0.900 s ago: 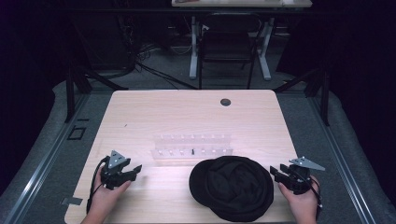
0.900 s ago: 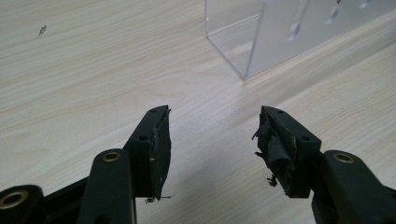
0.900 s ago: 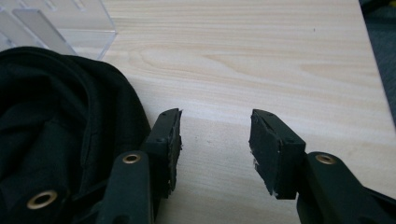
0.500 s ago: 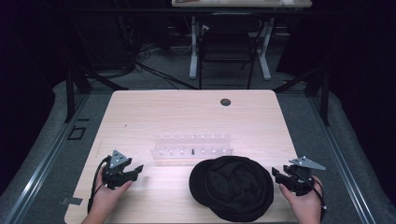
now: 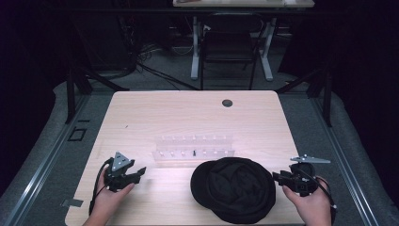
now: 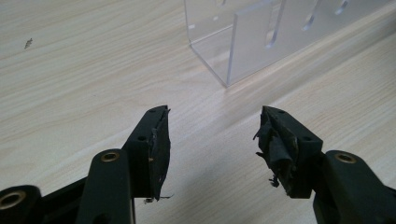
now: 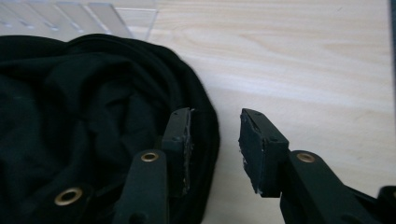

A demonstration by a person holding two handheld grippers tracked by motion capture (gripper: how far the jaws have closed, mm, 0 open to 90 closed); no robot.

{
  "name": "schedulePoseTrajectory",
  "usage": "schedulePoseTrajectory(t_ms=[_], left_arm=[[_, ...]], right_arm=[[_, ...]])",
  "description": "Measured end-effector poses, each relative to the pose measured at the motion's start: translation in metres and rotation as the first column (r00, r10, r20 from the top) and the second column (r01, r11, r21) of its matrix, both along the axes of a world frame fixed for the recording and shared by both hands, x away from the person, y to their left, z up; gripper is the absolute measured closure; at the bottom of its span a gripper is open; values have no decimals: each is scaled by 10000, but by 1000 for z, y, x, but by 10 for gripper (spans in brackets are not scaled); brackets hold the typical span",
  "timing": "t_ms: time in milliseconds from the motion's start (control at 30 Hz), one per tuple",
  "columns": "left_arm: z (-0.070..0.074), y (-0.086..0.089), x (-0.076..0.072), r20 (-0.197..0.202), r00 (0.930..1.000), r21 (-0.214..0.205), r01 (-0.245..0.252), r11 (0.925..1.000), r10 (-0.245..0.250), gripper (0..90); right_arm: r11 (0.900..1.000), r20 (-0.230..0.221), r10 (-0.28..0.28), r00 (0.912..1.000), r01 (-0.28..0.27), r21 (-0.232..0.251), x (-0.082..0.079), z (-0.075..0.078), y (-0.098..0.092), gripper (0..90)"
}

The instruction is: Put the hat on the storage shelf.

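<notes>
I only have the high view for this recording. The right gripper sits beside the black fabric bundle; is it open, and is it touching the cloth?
Observer: The right gripper view shows the right gripper open, with bare table between its jaws. One jaw lies over the rim of the crumpled black fabric bundle in that view; actual contact I cannot tell.
Operator: And the left one?
Observer: The left gripper is open too, nothing between its jaws, just light wooden table.
Operator: What is it aimed at?
Observer: The near corner of the clear acrylic slotted rack, which stands apart, ahead of the jaws.
Operator: Any wear on its pads?
Observer: Yes, the left gripper's pads look frayed and peeling.
</notes>
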State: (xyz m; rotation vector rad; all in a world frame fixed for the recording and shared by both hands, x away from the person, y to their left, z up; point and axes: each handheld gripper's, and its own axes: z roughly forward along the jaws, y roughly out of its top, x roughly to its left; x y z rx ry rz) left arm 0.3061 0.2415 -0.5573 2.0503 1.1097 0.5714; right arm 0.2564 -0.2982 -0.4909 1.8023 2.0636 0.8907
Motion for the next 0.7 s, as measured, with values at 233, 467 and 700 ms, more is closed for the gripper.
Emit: schedulePoseTrajectory(t_ms=[233,467,700], left_arm=[[-2,-2,0,-20,10000,14,10,10000,-10,438],[-3,-4,-1,-100,9999,24,85,10000,-84,438],[-3,-6,-2,-102,9998,47,187,9998,-186,438]], right_arm=[[9986,-1316,446,9903,-482,-239,8,4,0,656],[9967,-2278,480,9725,-614,-522,18,3,3,701],[9972,-2901,440,9560,-596,-451,31,-1,4,688]])
